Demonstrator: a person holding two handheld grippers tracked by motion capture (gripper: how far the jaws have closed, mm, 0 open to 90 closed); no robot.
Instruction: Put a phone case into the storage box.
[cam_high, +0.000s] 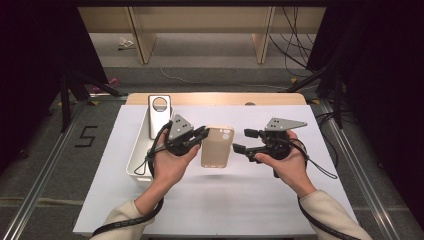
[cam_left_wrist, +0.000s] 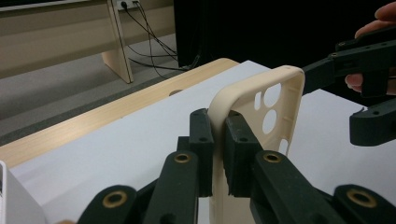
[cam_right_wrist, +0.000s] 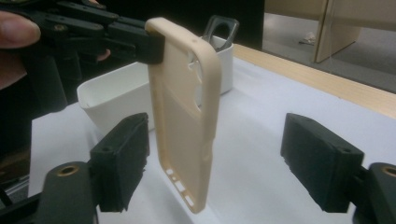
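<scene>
Handover step under way: left tool (cam_high: 201, 134) clenching beige phone case (cam_high: 217, 146) by its edge, holding it above bench (cam_high: 250, 195), right tool (cam_right_wrist: 219, 158) gaping around it, next needing closing before left letting go.

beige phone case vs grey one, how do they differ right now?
The beige case is held above the table, its edge clamped in the left claw; the grey case leans in the white bin, untouched. The beige one has several small camera holes, the grey one a single big round hole. Both are empty phone cases.
</scene>
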